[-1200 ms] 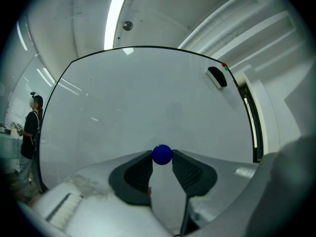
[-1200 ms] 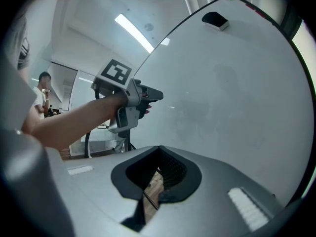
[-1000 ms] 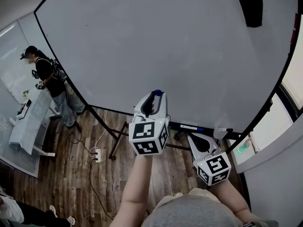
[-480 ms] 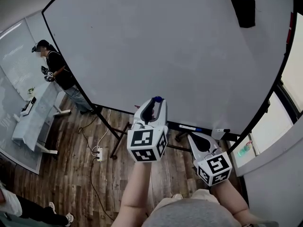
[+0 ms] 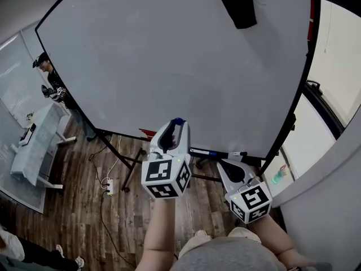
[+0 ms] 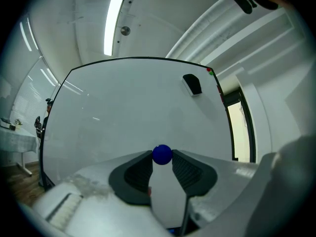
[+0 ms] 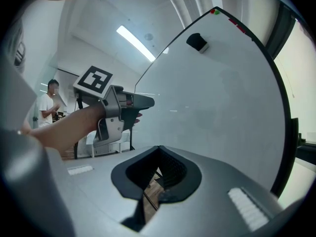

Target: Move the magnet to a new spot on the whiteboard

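A small blue ball magnet (image 6: 162, 154) sits pinched between the tips of my left gripper (image 6: 162, 155), held in front of the big whiteboard (image 6: 133, 112) and off its surface. In the head view the magnet (image 5: 177, 121) shows at the tip of the left gripper (image 5: 174, 130), near the bottom edge of the whiteboard (image 5: 169, 61). My right gripper (image 5: 233, 169) hangs lower to the right, shut with nothing in it. In its own view the right gripper (image 7: 159, 152) has its tips together, and the left gripper (image 7: 133, 102) shows at the left.
A black eraser (image 5: 237, 4) sticks near the board's top right. Markers lie on the tray (image 5: 217, 151) under the board. A person (image 5: 53, 86) stands at the far left beside a table (image 5: 34, 145). A power strip (image 5: 107, 185) lies on the wood floor. Windows are at the right.
The head view has swung, so the board and eraser sit further left in the picture. Both grippers have drifted slightly left. The left one still holds the blue magnet.
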### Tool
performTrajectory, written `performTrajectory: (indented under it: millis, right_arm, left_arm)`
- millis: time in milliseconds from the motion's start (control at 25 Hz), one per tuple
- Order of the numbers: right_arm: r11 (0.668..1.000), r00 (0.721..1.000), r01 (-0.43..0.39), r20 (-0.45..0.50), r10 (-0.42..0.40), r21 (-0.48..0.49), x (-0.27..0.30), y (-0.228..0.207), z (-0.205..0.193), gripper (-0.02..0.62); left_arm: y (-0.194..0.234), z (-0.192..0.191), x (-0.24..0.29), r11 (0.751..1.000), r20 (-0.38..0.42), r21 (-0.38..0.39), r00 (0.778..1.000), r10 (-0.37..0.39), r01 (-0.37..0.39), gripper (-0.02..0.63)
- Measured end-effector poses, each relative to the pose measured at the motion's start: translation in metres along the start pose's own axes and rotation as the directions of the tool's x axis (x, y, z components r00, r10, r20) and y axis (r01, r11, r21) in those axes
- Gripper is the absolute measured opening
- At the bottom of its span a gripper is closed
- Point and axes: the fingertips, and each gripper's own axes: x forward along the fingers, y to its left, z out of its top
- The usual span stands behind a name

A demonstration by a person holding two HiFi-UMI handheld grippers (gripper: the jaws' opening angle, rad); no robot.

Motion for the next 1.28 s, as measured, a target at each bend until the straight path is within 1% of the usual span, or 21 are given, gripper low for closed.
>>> performTrajectory:
  millis: [200, 360, 760, 1280]
  right_arm:
    - [1.000, 1.000, -0.001, -0.012, 0.000, -0.004, -0.033, -0.031, 0.001, -0.002]
    - [1.000, 1.000, 0.000, -0.014, 0.000, 0.003, -0.051, -0.051, 0.000, -0.002]
    - [1.000, 1.000, -0.008, -0.003, 0.008, -0.003, -0.083, -0.103, -0.003, -0.002]
    - [0.999, 0.999, -0.032, -0.009, 0.032, -0.012, -0.107, -0.149, -0.010, -0.002]
  left_arm:
    - [-0.045, 0.005, 0.011, 1.000, 0.011, -0.016, 1.000, -0.006, 0.006, 0.133]
    - [-0.077, 0.007, 0.023, 1.000, 0.009, -0.002, 1.000, -0.021, 0.021, 0.133]
    - [-0.138, 0.004, 0.059, 0.999, -0.001, 0.023, 0.999, -0.032, 0.032, 0.133]
    - [-0.187, -0.010, 0.108, 0.999, -0.019, 0.036, 0.999, -0.037, 0.038, 0.133]
